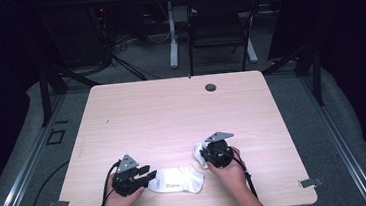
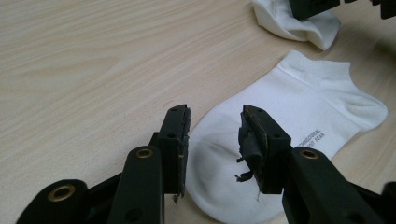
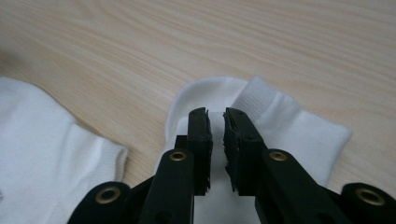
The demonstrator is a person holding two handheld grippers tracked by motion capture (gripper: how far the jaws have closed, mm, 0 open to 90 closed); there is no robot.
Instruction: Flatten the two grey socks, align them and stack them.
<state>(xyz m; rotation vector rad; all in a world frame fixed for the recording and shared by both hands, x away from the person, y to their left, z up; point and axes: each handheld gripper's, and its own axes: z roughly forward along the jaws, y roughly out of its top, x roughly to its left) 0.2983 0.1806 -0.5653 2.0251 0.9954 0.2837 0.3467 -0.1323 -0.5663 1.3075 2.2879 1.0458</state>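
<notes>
A white ankle sock (image 1: 177, 179) lies flat near the table's front edge, with grey print on its sole (image 2: 312, 137). My left gripper (image 1: 145, 178) is at its toe, jaws open, and the toe (image 2: 215, 154) lies in the gap between the pads without being pinched. A second white sock (image 1: 198, 154) is bunched up just right of the flat sock's cuff. My right gripper (image 1: 209, 156) points down onto it, its jaws drawn close. White fabric (image 3: 217, 140) fills the narrow gap between the pads. The cuff (image 3: 299, 126) spreads out to the right.
The light wooden table (image 1: 172, 114) has a dark round grommet (image 1: 211, 87) near its far edge. A black chair (image 1: 217, 27) and a white desk leg (image 1: 172, 38) stand beyond it. Cables trail from both grippers over the front edge.
</notes>
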